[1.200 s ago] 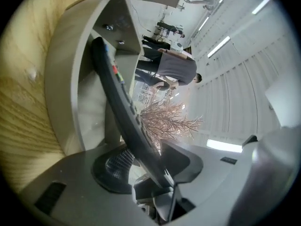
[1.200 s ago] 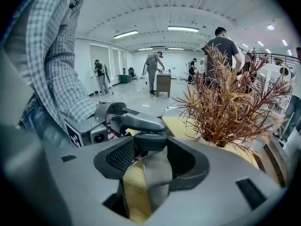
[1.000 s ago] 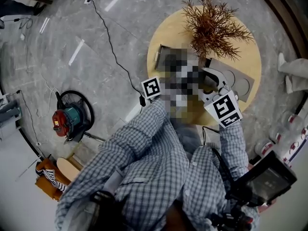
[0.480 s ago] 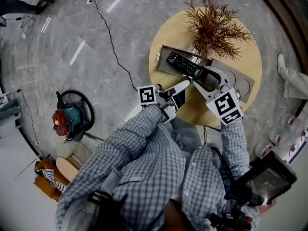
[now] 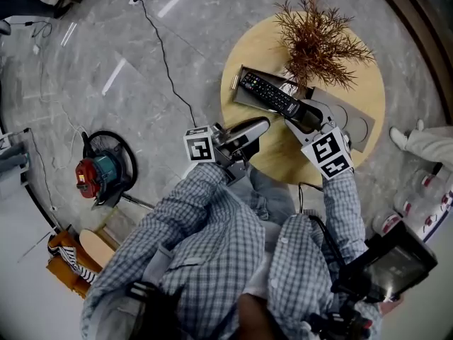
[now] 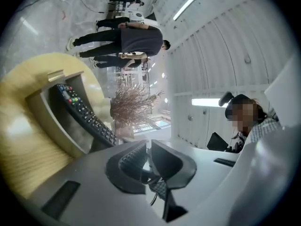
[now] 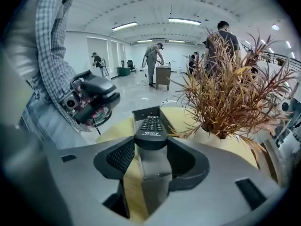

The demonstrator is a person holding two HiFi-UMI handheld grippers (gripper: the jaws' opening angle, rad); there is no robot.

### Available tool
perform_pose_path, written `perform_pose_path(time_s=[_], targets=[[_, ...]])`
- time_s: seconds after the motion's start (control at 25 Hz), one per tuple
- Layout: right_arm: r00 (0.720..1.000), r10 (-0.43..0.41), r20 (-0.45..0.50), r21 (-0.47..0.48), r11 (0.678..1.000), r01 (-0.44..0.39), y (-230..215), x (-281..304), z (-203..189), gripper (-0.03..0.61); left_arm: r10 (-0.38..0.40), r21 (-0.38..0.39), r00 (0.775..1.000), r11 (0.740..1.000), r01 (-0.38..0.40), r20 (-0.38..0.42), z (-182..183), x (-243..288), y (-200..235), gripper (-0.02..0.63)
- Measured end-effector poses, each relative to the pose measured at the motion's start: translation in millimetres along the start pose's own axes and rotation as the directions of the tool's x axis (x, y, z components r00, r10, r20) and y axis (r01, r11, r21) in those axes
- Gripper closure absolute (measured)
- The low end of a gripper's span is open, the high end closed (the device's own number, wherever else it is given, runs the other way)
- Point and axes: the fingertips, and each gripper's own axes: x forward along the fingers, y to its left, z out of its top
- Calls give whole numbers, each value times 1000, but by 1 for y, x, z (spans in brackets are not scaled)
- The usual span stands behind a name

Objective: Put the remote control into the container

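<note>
Head view, largest first: what goes down?

— Item one: round wooden table (image 5: 279, 163). Item two: dried plant (image 5: 318, 41), on the table's far side. Item three: grey container (image 5: 237, 89), an open tray lying on the table beside the plant. Item four: remote control (image 5: 267, 94), black. Its long axis runs along the container, with the far end down inside it and the near end at the container's near wall, apparently raised there.

— And the holders?

— Right gripper (image 5: 306, 115): jaws part-way apart, pads pressed on the two sides of the remote control's near end. Right gripper view looks straight down its length. Left gripper (image 5: 260, 124): at the table's near edge, just beside the container. Its jaws are closing and nearly together, with nothing between them.

— The relation that counts?

— The remote control runs straight away from the right fingers, in line with the container. The right gripper is the nearer, being on it; the left gripper is clear of it. Judged: the near end wants lowering into the container before release, and a sideways twist could lodge it on the rim.
</note>
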Motion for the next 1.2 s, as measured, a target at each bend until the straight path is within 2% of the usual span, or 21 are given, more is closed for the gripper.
perform_pose_path(time_s=[0.16,0.28,0.52,0.72,0.88,1.2], targets=[[997,-22,-68,-20,1000,20,-3,4,-14,364,-24,48,999,999,23,26,15,-1,-18,603],[989,-35,-141,-60,998,26,-4,9,-28,364,-49,89,999,995,47,23,22,5,-30,604],[954,-59,-295,-123,992,23,-5,17,-47,364,-66,116,998,991,62,25,30,10,-40,604],[939,-58,-338,-109,994,22,-5,18,-48,364,-66,104,997,993,61,48,33,6,-41,604],[926,-71,-371,-138,990,20,-3,20,-53,364,-62,99,997,993,57,52,34,5,-39,604],[922,-103,-374,-154,987,48,-3,25,-54,364,-54,96,997,994,48,56,34,2,-37,604]])
